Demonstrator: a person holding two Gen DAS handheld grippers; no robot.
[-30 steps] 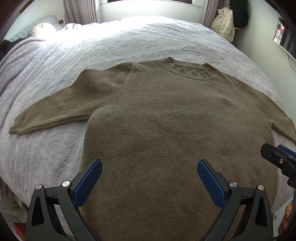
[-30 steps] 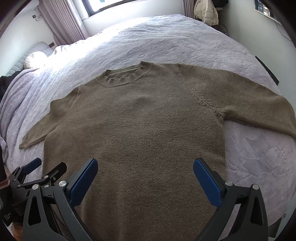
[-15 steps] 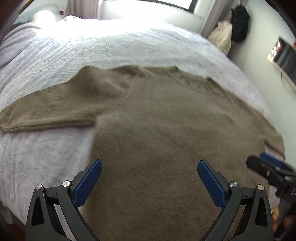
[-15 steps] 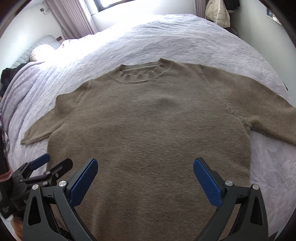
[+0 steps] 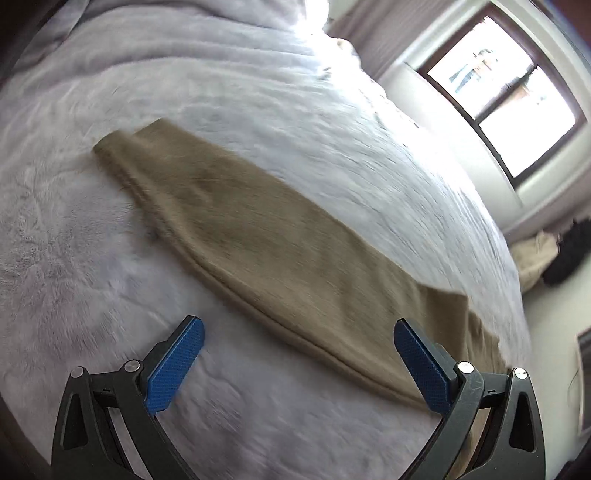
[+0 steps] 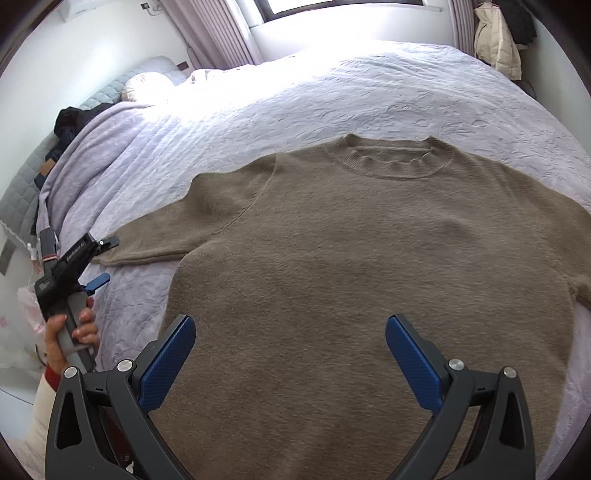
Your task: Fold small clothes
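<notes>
An olive-brown knit sweater (image 6: 351,258) lies flat and face up on the lilac bedspread (image 6: 295,99), collar away from me. My right gripper (image 6: 290,328) hovers open above the lower body of the sweater, nothing between its blue pads. In the right wrist view a hand holds my left gripper (image 6: 105,262) beside the cuff of the left sleeve (image 6: 155,240), its fingers spread apart. The blurred left wrist view shows that sleeve (image 5: 258,243) running diagonally across the bed, with my left gripper (image 5: 297,332) open just short of its near edge.
Pillows (image 6: 147,85) and dark clothes (image 6: 74,118) lie at the head of the bed on the left. A window (image 5: 506,85) and curtains (image 6: 214,33) stand behind. Coats (image 6: 498,40) hang at the far right. A plastic bag (image 6: 22,325) sits off the bed's left edge.
My left gripper has swung left from the sweater's body out to the left sleeve and cuff. My right gripper has stayed open over the lower body, shifting slightly.
</notes>
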